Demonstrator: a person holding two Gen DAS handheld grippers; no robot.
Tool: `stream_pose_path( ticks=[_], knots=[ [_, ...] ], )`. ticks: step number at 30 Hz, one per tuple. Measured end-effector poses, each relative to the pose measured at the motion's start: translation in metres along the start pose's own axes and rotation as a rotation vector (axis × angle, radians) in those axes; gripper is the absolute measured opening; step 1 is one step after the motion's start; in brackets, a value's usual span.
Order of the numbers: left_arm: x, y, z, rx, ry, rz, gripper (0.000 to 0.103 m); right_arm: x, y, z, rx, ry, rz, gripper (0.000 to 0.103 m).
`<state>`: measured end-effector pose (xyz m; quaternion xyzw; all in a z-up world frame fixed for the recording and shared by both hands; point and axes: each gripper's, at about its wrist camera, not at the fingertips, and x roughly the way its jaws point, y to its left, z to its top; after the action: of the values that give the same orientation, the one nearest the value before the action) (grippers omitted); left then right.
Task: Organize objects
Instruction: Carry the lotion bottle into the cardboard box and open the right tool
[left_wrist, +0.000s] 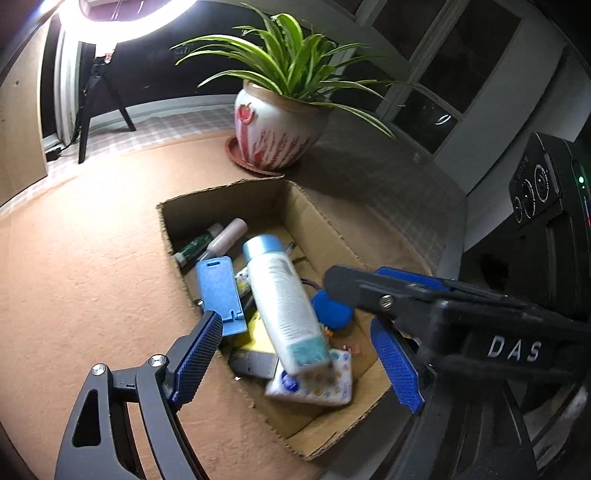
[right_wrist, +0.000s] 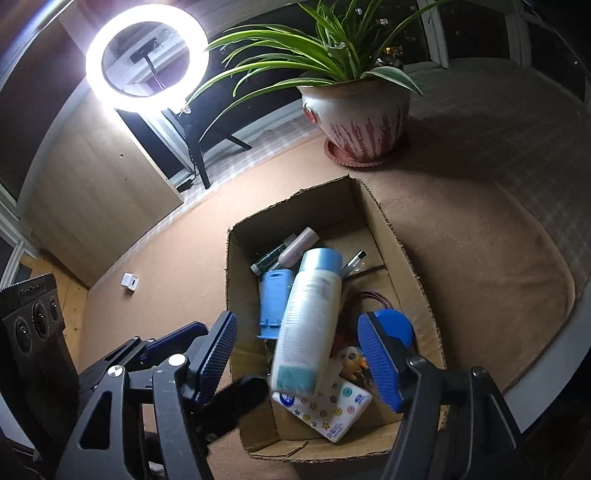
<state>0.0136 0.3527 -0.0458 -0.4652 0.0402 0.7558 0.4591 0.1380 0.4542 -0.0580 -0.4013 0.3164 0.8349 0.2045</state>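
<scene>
An open cardboard box sits on the orange cloth. In it, a white bottle with a blue cap looks blurred and lies between the fingers of both grippers, touched by neither. Also inside are a blue phone stand, a tissue pack, a blue round lid, a pink tube and a green tube. My left gripper is open above the box. My right gripper is open above it too, and also shows in the left wrist view.
A potted spider plant stands on a saucer behind the box. A ring light on a tripod stands at the back left. A small white object lies on the cloth left of the box. The table edge curves at the right.
</scene>
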Motion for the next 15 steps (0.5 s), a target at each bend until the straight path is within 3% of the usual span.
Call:
stream_pose_path(
  ticks=[15],
  knots=[
    [-0.043, 0.037, -0.016, -0.046, -0.023, 0.113, 0.085, 0.005, 0.037, -0.006, -0.086, -0.004, 0.001, 0.064]
  ],
)
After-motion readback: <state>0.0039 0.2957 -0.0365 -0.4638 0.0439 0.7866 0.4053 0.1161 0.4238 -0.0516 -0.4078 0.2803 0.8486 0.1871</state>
